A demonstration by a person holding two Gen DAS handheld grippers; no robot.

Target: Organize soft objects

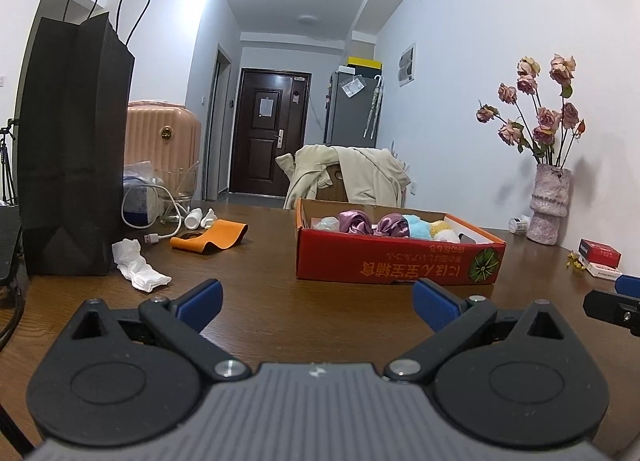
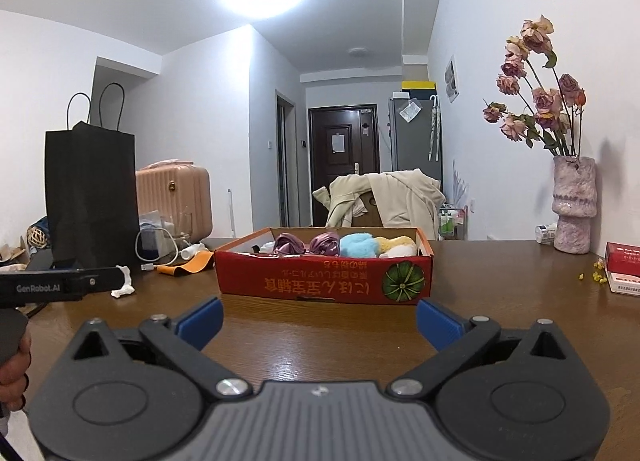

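Observation:
A red cardboard box (image 1: pixel 396 263) (image 2: pixel 320 281) stands on the brown table. It holds two purple satin scrunchies (image 1: pixel 354 221) (image 2: pixel 289 243), a blue fluffy one (image 1: pixel 416 225) (image 2: pixel 358 245), and yellow and white soft pieces (image 1: pixel 442 231) (image 2: pixel 396 247). My left gripper (image 1: pixel 318 301) is open and empty, low over the table in front of the box. My right gripper (image 2: pixel 320 321) is open and empty, just short of the box's front wall. The left gripper's side shows in the right wrist view (image 2: pixel 60 285).
A tall black paper bag (image 1: pixel 76 141) (image 2: pixel 92 193) stands at the left. Beside it lie a crumpled white tissue (image 1: pixel 138 267), an orange band (image 1: pixel 210 239), a white cable and a glass (image 1: pixel 176 189). A vase of dried roses (image 1: pixel 548 201) (image 2: pixel 574 205) and red-white packs (image 2: pixel 624 269) are at the right.

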